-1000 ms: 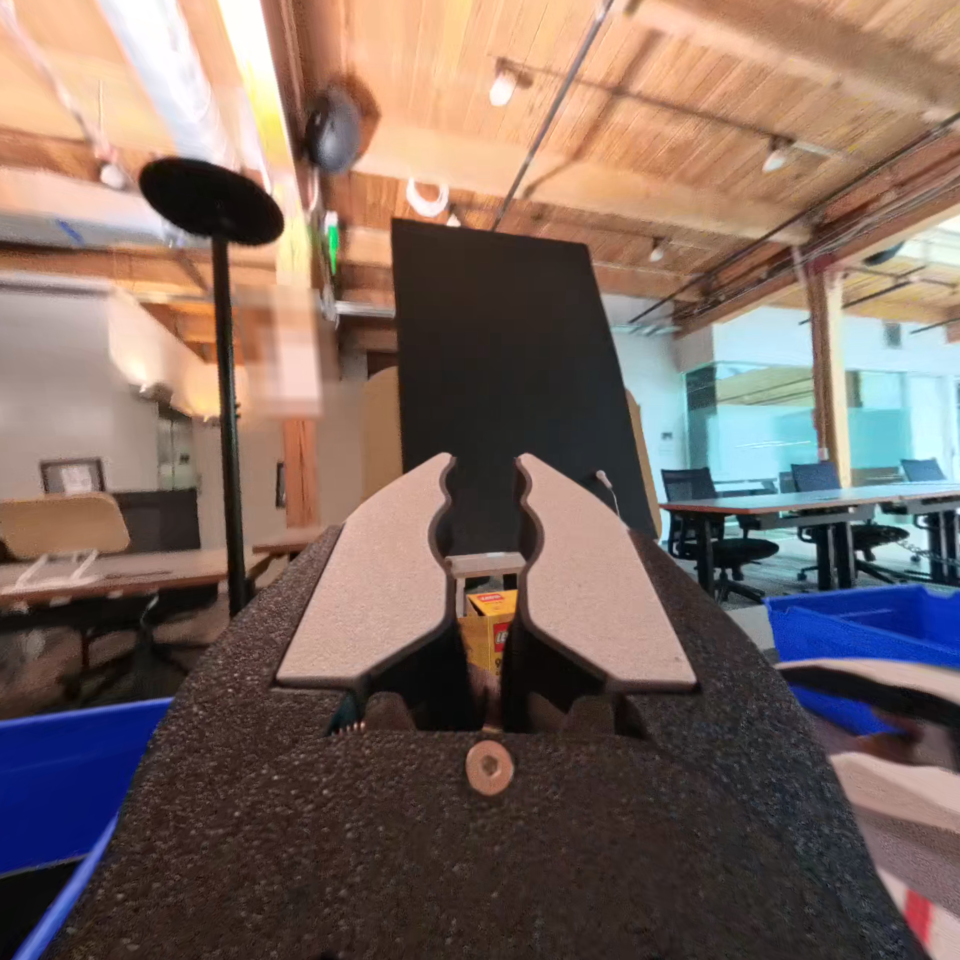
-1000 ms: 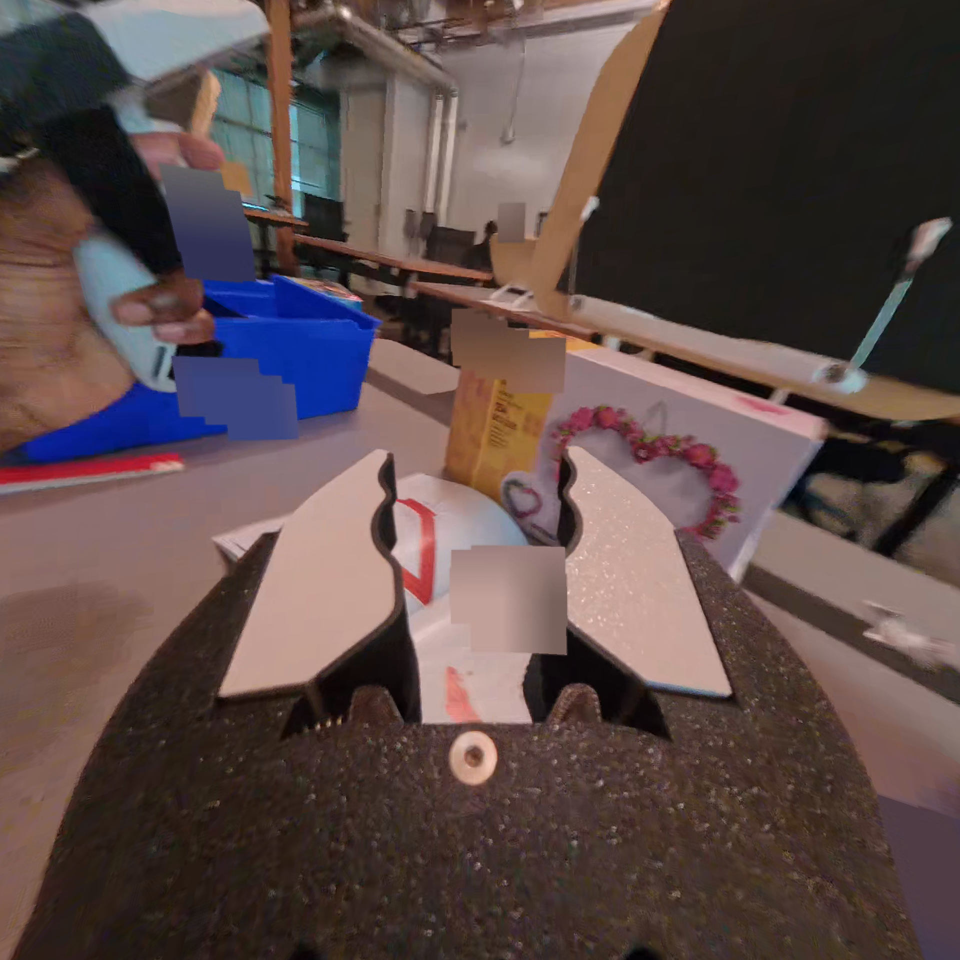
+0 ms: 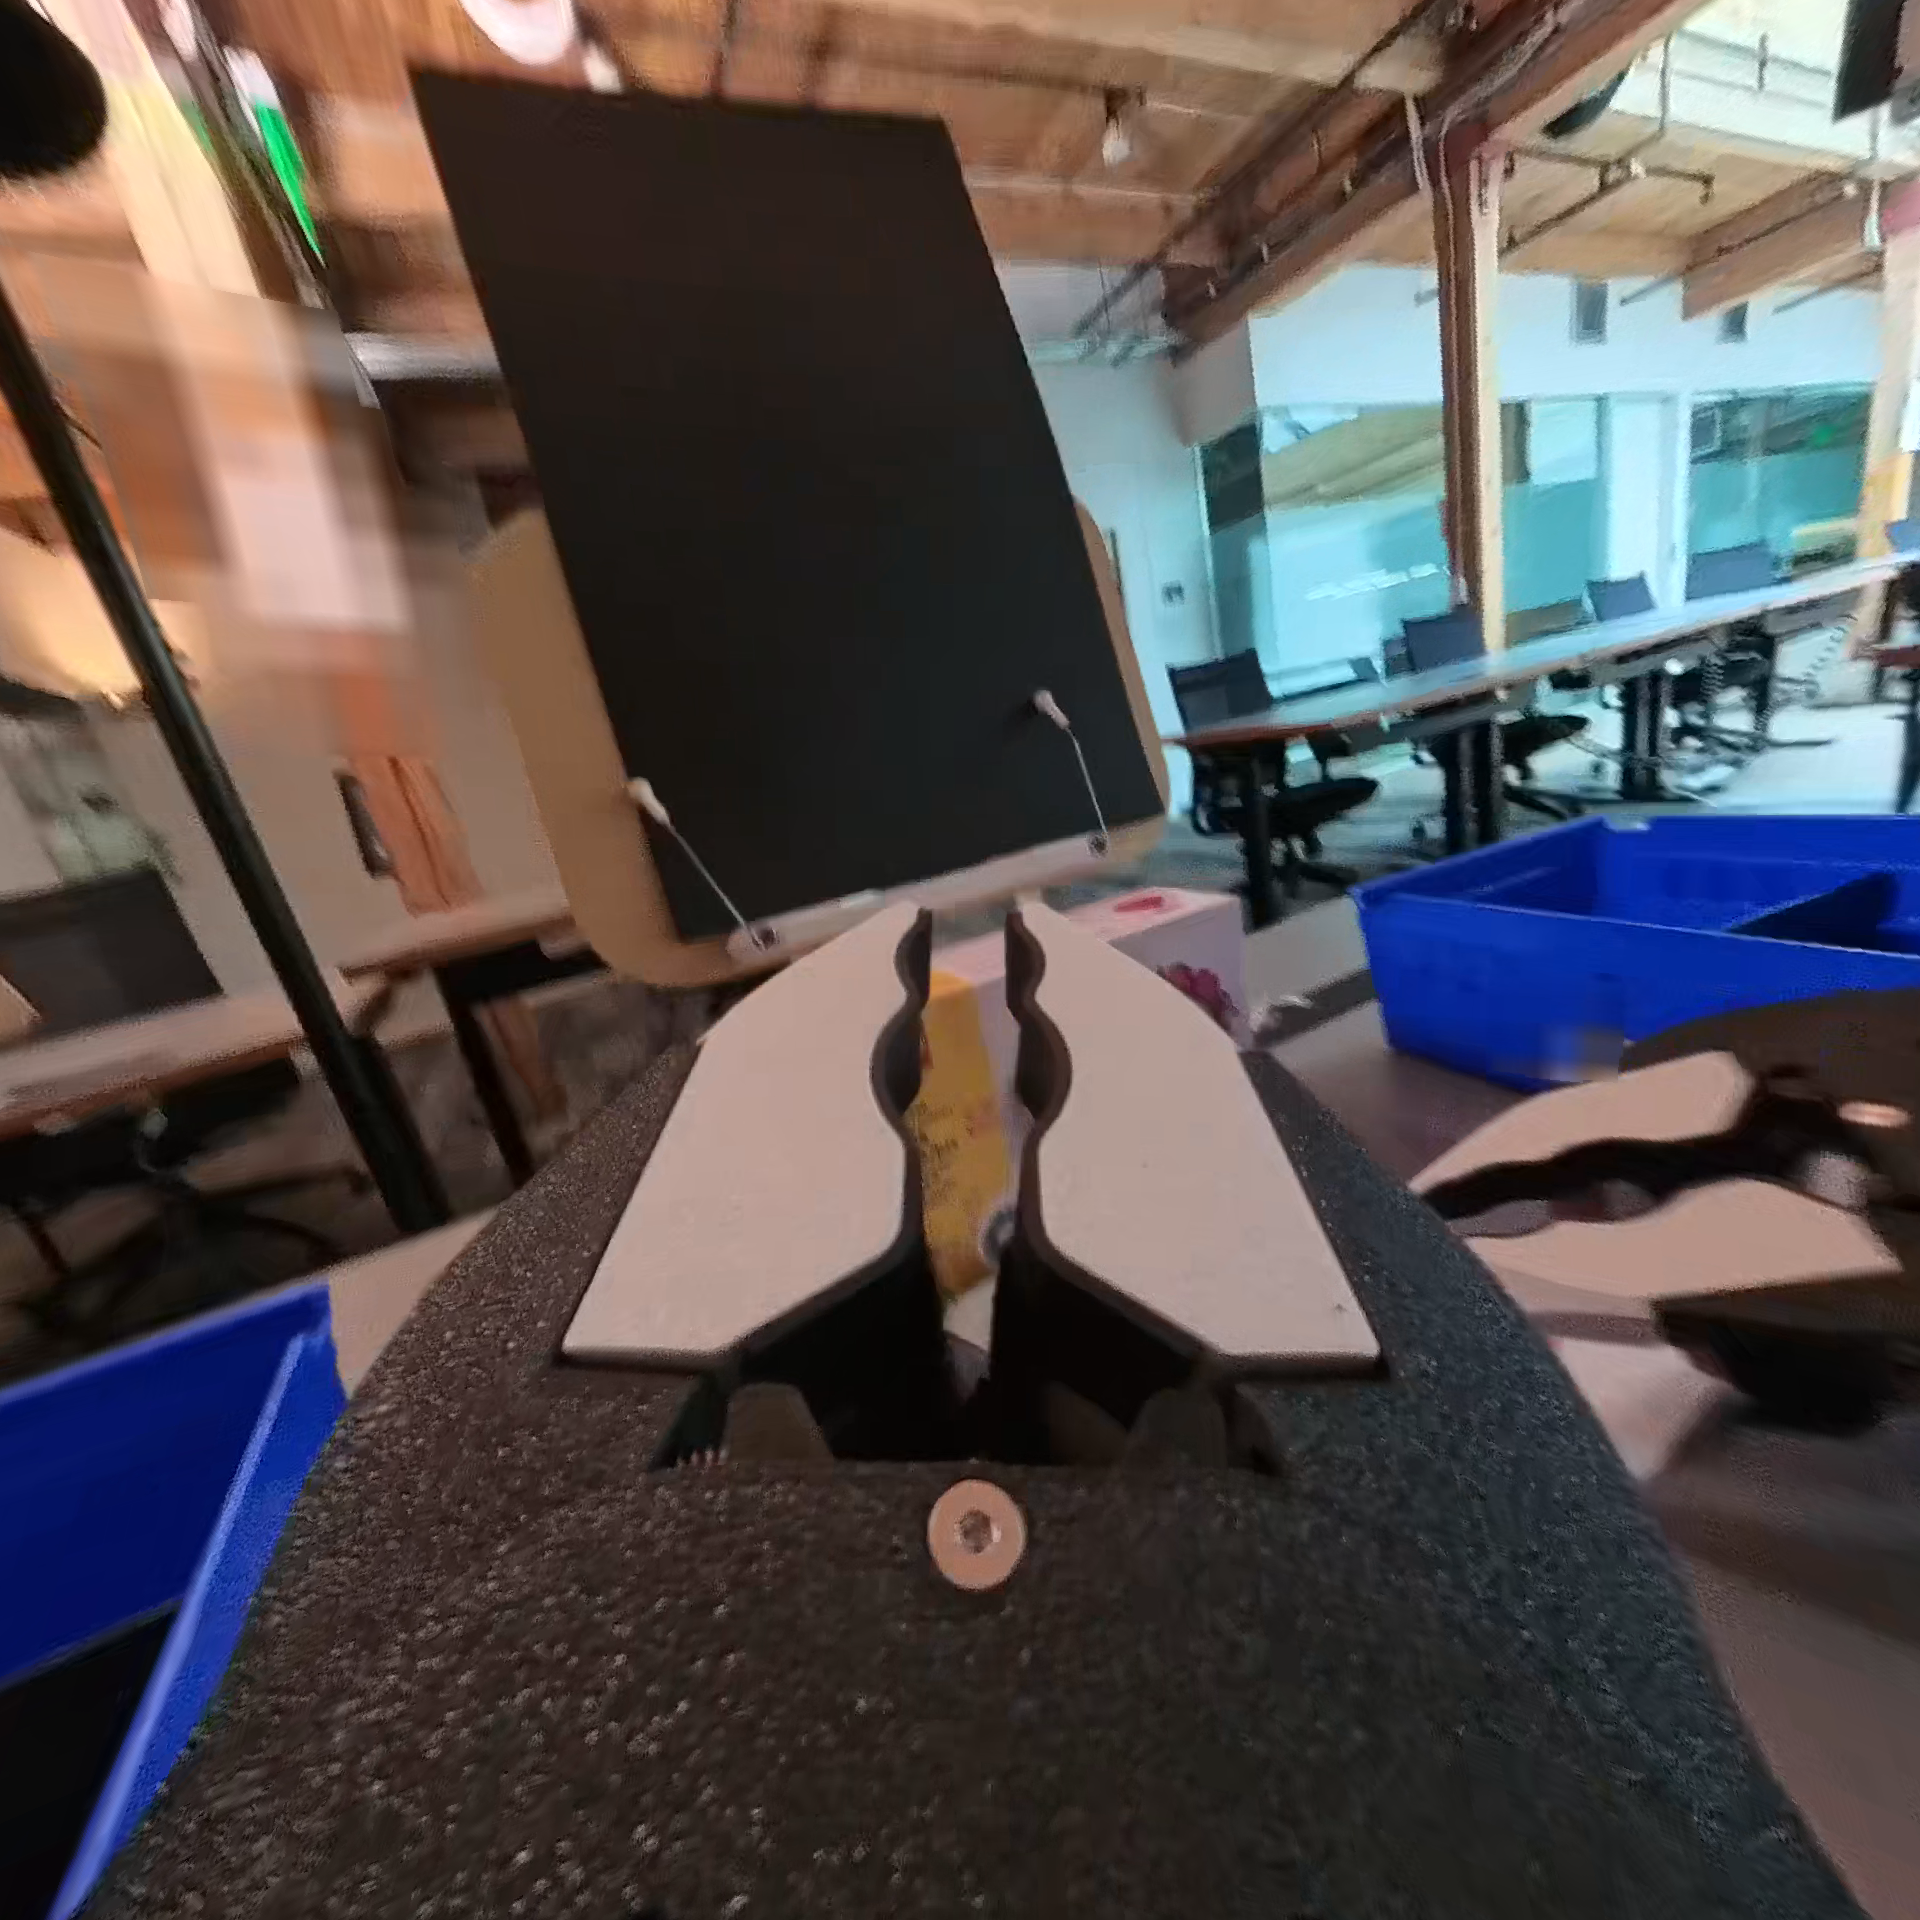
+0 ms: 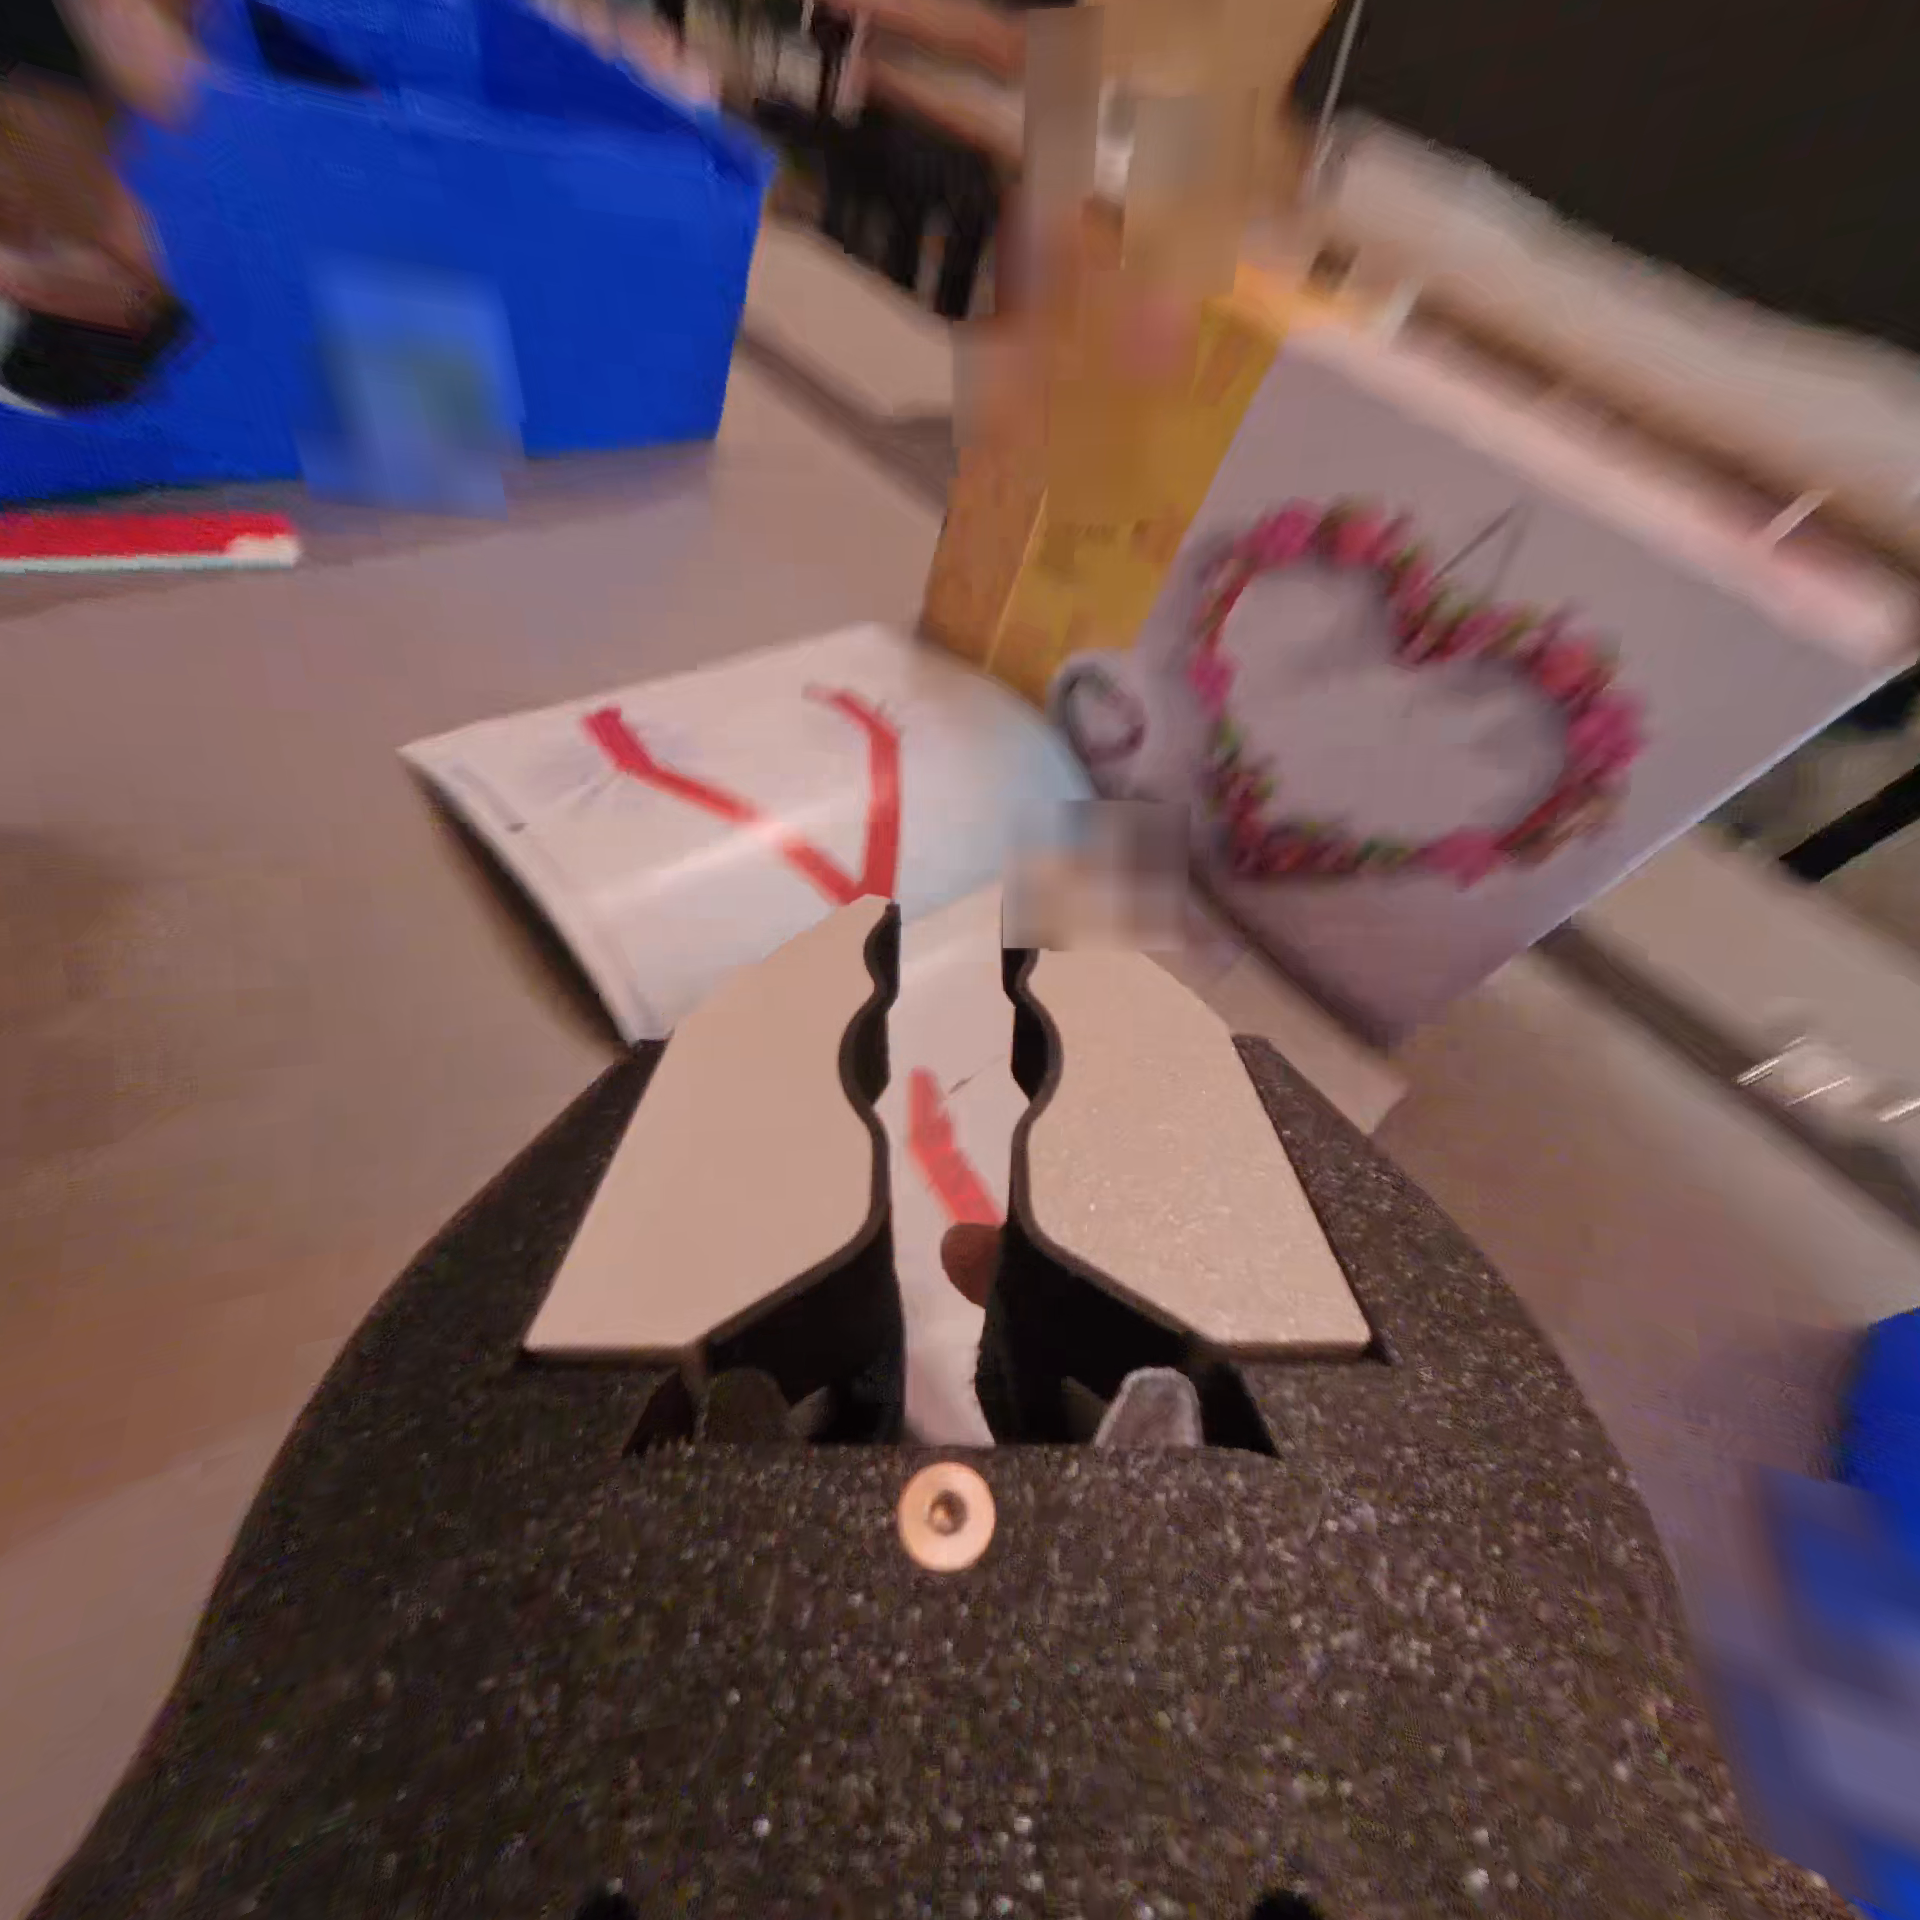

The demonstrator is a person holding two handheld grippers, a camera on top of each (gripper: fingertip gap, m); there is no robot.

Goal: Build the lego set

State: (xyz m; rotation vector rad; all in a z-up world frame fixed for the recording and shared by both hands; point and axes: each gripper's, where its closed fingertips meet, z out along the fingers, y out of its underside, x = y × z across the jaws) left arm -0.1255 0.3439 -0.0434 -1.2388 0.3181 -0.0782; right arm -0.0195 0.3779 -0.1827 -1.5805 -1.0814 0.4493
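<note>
Left gripper [image 3: 966, 925] jaws narrowly apart, empty. Right gripper [image 4: 948, 935] same, above white plastic bag with red marks [image 4: 727, 790] on grey table [image 4: 260, 935]; yellow-white heart-picture lego box [image 4: 1403, 727] just behind.

Left wrist view low, facing upward, right wrist view nearer (blurred), both share lego box [image 3: 961, 1132] [image 4: 1382, 727]

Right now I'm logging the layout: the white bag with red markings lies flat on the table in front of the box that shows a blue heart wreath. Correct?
Not quite. The right wrist view shows the white bag flat on the table before the box, but the heart wreath is pink.
</note>
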